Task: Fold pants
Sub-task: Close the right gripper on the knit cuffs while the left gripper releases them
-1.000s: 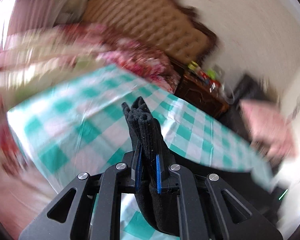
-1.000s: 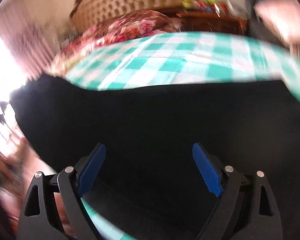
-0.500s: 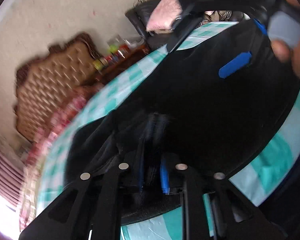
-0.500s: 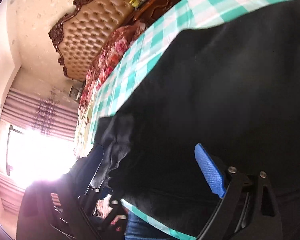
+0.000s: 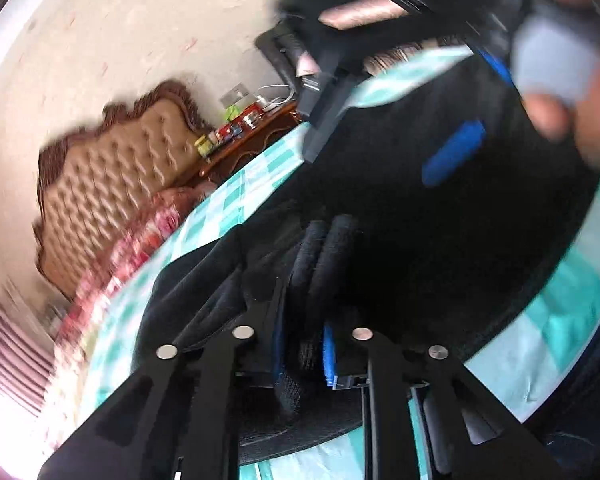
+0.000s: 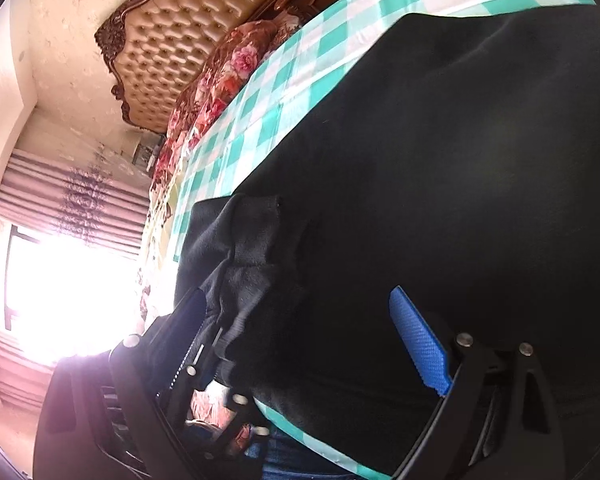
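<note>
The left gripper (image 5: 300, 344) has swung from up in the air down onto the spread pants (image 6: 460, 140), carrying a bunched hem with it, so 1 fold now lies over the black cloth on the checked cloth (image 6: 300, 68) covering the worktop. Its fingers are nearly shut and closing, blue pads pressed on the thick roll of fabric. The right gripper (image 6: 312, 344) stands wide open over the pants with nothing between its fingers. My guess is that the fold is laid and release comes next.

The left view shows the person's hand (image 5: 572, 92) on the right gripper, blurred. Only the right view shows the crumpled edge beside the left gripper, the window (image 6: 60, 300) and the headboard (image 6: 168, 52) clearly.
</note>
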The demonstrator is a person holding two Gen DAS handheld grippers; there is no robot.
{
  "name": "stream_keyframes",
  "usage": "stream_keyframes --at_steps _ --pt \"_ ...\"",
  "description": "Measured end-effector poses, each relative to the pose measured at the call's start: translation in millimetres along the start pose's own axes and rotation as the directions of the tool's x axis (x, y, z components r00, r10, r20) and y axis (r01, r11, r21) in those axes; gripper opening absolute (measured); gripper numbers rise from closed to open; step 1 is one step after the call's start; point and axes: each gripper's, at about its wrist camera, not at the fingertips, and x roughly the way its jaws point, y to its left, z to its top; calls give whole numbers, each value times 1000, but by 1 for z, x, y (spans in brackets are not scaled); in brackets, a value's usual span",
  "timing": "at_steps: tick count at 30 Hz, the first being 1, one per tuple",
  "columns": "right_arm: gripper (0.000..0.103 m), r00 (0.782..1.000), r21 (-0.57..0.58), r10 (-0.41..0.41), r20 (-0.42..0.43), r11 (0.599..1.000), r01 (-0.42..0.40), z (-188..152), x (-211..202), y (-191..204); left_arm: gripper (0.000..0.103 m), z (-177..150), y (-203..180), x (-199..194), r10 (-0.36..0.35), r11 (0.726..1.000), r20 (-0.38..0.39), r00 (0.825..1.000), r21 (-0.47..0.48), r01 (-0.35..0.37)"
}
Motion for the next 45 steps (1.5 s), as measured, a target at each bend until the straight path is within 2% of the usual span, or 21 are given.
stream_keyframes --at_steps 4,9,11,13,16,19,21,22,23,26,29,32,36,39,41,43,44,45 --pt "93 991 44 101 -87 994 -98 6 25 11 15 -2 13 -6 -28 999 27 999 -44 29" --pt "93 984 1 101 -147 995 -102 28 61 51 15 -8 42 -12 -14 989 45 999 -143 20" --pt "93 981 -46 100 -166 993 -109 36 80 78 14 -13 61 -14 8 982 38 999 -191 -1" --pt "94 973 -98 93 -211 988 -116 40 105 105 14 -18 77 -14 35 973 29 999 -227 -28" --pt "92 952 -124 84 -294 984 -125 44 145 128 13 -26 90 -19 98 971 39 994 -224 -87" --pt "77 945 -159 46 -324 982 -102 46 174 145 13 -34 88 -20 153 973 38 988 -182 -143" --pt "47 946 -175 14 -325 982 -75 46 183 150 13 -43 90 -17 197 967 19 980 -170 -191" --pt "40 946 -185 7 -324 980 -71 47 185 153 13 -48 93 -16 210 963 10 978 -172 -205" --pt "28 948 -198 4 -319 978 -71 46 185 155 13 -52 97 -16 218 961 4 976 -177 -214" --pt "25 953 -241 4 -302 967 -81 44 186 162 13 -54 100 -21 214 958 15 977 -196 -207" --pt "22 959 -255 7 -283 963 -83 46 174 159 13 -53 91 -22 204 961 27 979 -195 -195" --pt "21 970 -248 32 -240 964 -93 50 146 149 13 -42 76 -29 202 970 76 977 -150 -189" --pt "21 992 -232 18 -125 971 -47 53 87 117 13 -15 43 -45 127 991 181 975 -71 -116" --pt "20 998 -187 -10 -65 982 -2 59 54 82 13 4 12 -44 45 999 234 971 2 -47" --pt "19 998 -148 -38 -45 989 31 60 42 55 13 10 -10 -39 -4 998 233 972 56 -10" --pt "19 996 -100 -73 -54 993 67 57 45 25 16 13 -35 -28 -70 994 194 978 101 51" --pt "19 994 -87 -84 -67 993 78 56 49 16 19 11 -46 -22 -86 989 165 983 130 65" --pt "24 993 -79 -89 -73 993 84 54 52 7 23 9 -53 -21 -77 987 160 984 152 53"
